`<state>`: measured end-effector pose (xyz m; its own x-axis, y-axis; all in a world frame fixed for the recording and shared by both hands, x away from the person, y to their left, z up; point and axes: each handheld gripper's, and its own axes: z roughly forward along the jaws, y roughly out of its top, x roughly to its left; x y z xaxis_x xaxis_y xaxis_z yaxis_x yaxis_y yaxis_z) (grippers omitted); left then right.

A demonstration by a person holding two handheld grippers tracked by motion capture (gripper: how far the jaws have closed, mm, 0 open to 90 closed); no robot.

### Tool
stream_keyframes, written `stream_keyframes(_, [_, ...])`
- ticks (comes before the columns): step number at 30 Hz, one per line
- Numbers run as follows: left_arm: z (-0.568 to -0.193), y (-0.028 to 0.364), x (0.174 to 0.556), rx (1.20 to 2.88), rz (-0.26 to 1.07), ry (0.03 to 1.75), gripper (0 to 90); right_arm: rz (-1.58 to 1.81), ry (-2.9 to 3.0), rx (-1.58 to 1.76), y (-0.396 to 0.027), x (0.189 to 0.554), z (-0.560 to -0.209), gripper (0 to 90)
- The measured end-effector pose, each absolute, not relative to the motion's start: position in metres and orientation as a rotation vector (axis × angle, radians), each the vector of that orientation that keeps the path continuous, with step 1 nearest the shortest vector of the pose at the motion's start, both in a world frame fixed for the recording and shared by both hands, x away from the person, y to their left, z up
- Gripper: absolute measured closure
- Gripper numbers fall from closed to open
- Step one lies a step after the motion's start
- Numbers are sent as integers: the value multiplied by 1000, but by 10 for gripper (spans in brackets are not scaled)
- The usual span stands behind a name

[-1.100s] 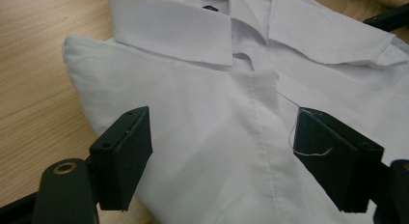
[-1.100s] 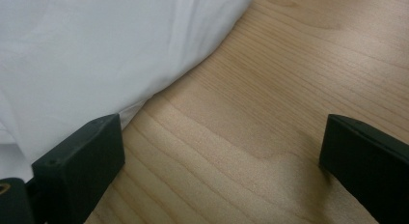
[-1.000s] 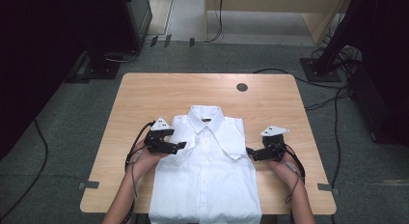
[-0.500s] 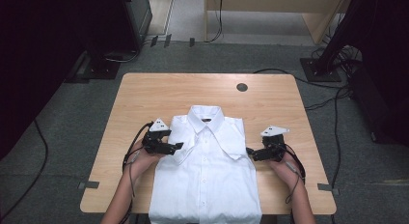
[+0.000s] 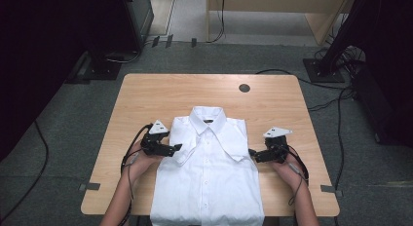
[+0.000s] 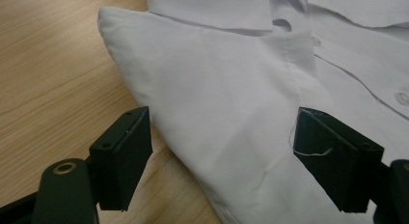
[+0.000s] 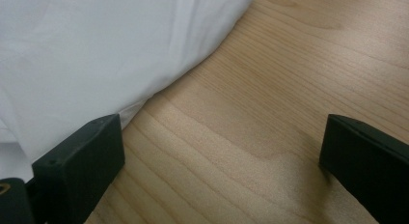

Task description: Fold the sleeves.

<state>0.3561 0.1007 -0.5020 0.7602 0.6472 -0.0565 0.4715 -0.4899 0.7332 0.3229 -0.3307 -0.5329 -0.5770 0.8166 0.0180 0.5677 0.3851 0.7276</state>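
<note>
No readable text, labels or numbers — none anywhere

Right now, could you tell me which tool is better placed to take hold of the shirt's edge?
The left tool, probably. Its open jaws already straddle the folded edge of the white shirt. The right tool is open too, but mostly bare table lies between its jaws, with the shirt's edge at one jaw.

I am working in what looks like a lab or recording room. My light wooden table [image 5: 160, 97], with a round cable hole [image 5: 244, 88] near its far edge, stands on grey carpet [image 5: 63, 119]. Beyond the table sit black stand bases [image 5: 102, 69] and a pale wooden cabinet [image 5: 272, 9]. Loose black cables [image 5: 336, 97] trail over the carpet to the table's right.
</note>
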Motion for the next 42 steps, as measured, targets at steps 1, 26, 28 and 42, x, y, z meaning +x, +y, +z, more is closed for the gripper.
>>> stream_keyframes(1, [-502, 102, 356, 2180, 290, 836, 213, 1008, 2306, 1205, -331, 323, -533, 17])
stream_keyframes(26, [-505, 114, 355, 2190, 292, 834, 213, 1012, 2314, 1194, -331, 323, -533, 16])
stream_keyframes(28, [-506, 115, 355, 2191, 293, 832, 213, 1012, 2315, 1193, -331, 323, -533, 16])
stream_keyframes(42, [-505, 122, 354, 2200, 306, 828, 212, 1013, 2315, 1192, -331, 323, -533, 16])
